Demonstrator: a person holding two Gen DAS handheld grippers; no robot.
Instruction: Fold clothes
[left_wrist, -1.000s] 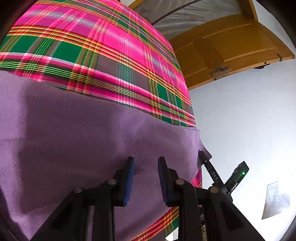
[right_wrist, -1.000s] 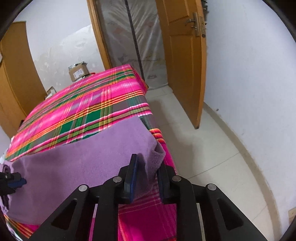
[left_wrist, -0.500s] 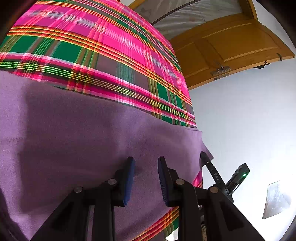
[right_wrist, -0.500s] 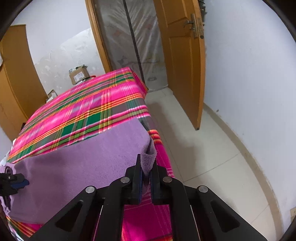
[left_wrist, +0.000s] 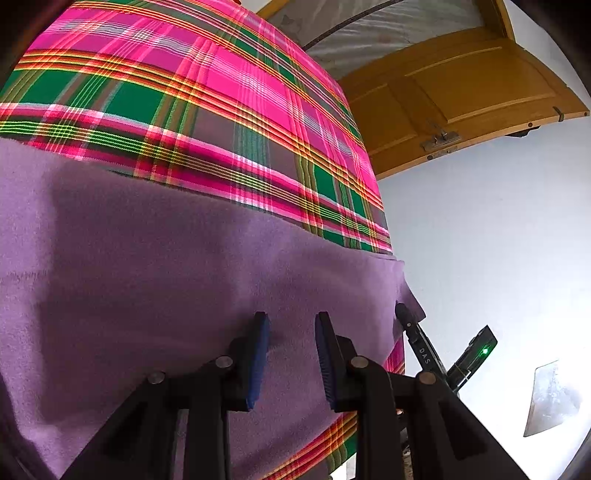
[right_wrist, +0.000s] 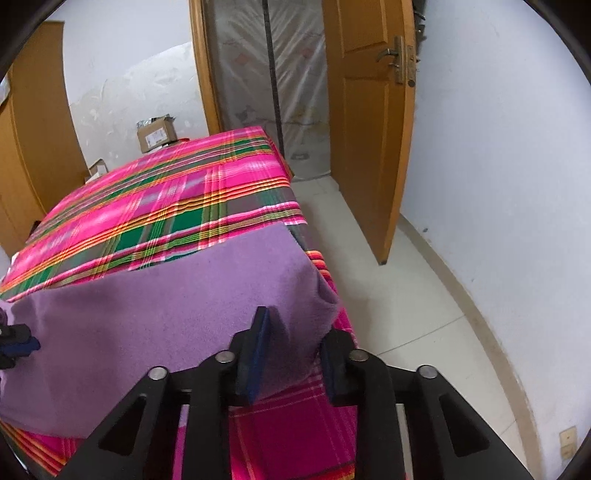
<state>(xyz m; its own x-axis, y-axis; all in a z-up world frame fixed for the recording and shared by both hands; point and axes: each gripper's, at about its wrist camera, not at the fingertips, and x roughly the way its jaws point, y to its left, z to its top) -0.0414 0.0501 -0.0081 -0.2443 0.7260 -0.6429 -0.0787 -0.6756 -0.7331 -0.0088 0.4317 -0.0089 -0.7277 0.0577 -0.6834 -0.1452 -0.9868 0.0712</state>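
A purple cloth (left_wrist: 166, 277) lies spread flat on the near part of a table under a pink and green plaid cover (left_wrist: 221, 92). My left gripper (left_wrist: 291, 332) hovers open just over the cloth, nothing between its blue pads. In the right wrist view the purple cloth (right_wrist: 166, 314) drapes over the table's right corner. My right gripper (right_wrist: 295, 332) straddles that hanging corner; its jaws are opening, with the fabric loose between them. The right gripper (left_wrist: 410, 325) also shows at the cloth's corner in the left wrist view. At the far left edge sits the left gripper (right_wrist: 16, 343).
An open wooden door (right_wrist: 369, 129) and a plastic-sheeted doorway (right_wrist: 273, 85) stand beyond the table. A cardboard box (right_wrist: 157, 133) sits behind its far edge, a wooden cabinet (right_wrist: 33, 147) on the left. Pale tiled floor (right_wrist: 406, 314) runs along the table's right side.
The right gripper shut on the cloth's corner half a second ago and lifted it slightly; now its jaws have parted and the corner has sunk back. The left gripper has not moved.
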